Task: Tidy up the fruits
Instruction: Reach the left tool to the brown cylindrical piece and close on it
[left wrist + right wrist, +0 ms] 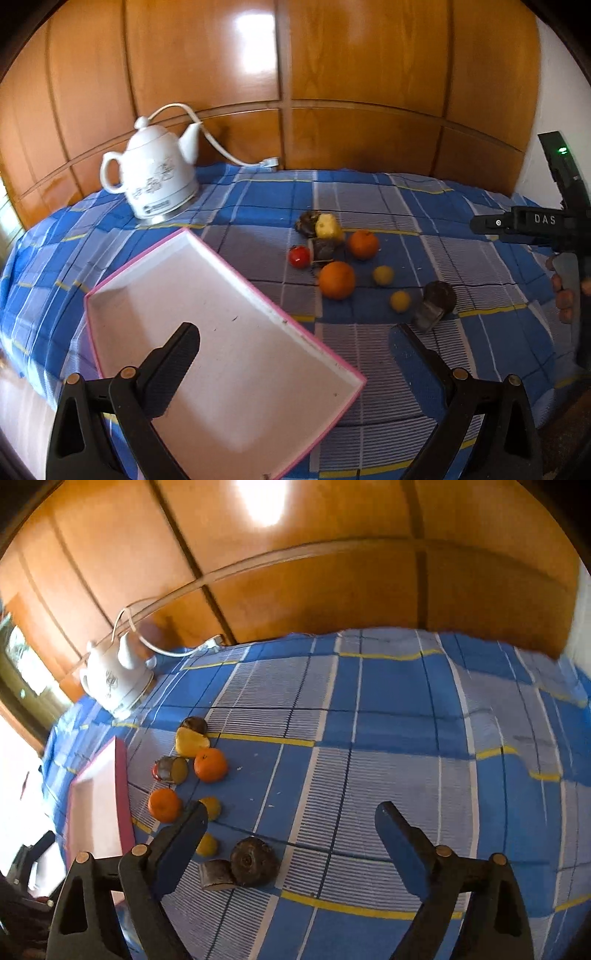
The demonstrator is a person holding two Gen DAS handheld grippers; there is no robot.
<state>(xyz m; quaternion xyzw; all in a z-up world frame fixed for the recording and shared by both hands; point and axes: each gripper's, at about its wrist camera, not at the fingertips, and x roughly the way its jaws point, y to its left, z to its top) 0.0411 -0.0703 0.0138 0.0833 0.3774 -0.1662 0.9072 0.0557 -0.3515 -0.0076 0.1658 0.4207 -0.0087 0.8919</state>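
Fruits lie on a blue checked cloth [369, 206]: two oranges [337, 280] [364, 244], a red fruit [299, 256], two small yellow fruits [400, 301], a yellow cut piece [328, 226] and dark brown pieces [437, 297]. A white tray with a pink rim [221, 332] lies left of them. My left gripper [295, 343] is open above the tray's right edge. My right gripper [291, 821] is open above the cloth, with a dark fruit [255, 862] and the oranges [209, 764] [165, 805] near its left finger.
A white kettle [157, 181] with its cord stands at the back left of the cloth. Wooden panels [295, 74] rise behind. The right gripper's body [535, 225] shows at the right edge of the left wrist view.
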